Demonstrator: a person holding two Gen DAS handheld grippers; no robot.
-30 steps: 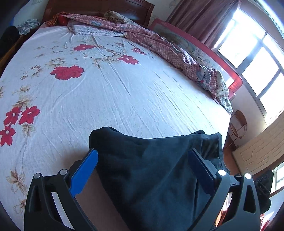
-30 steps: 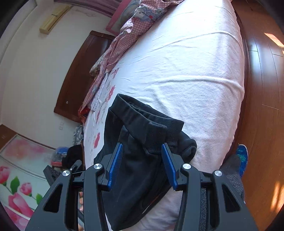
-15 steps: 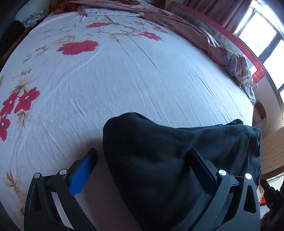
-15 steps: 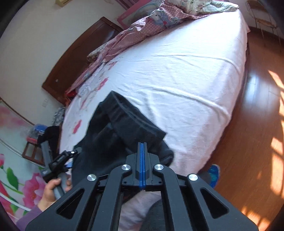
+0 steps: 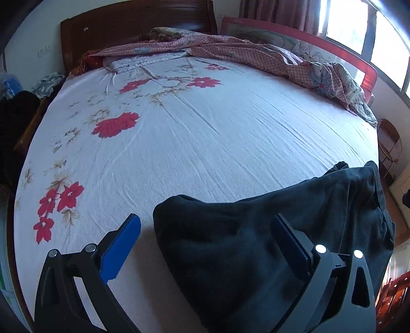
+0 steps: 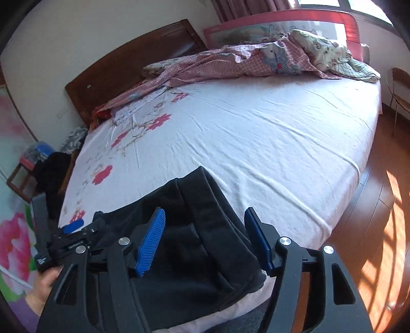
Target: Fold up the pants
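The dark pants (image 5: 269, 230) lie folded in a bundle at the near edge of the bed. My left gripper (image 5: 205, 222) is open, its jaws wide apart over the bundle's left end, holding nothing. In the right wrist view the pants (image 6: 194, 230) show their waistband end. My right gripper (image 6: 205, 217) is open above that end, empty. The left gripper (image 6: 74, 225) shows at the far left in a hand.
The bed (image 5: 205, 133) has a white sheet with red flowers. A pink checked quilt (image 5: 256, 53) is bunched along the far side against a red rail (image 6: 282, 23). A wooden headboard (image 5: 133, 28) stands behind. Wooden floor (image 6: 384, 205) lies right of the bed.
My right gripper closed half a second ago and has now opened wide above the pants. Both grippers have pulled back and tilted up, so more of the bed shows.
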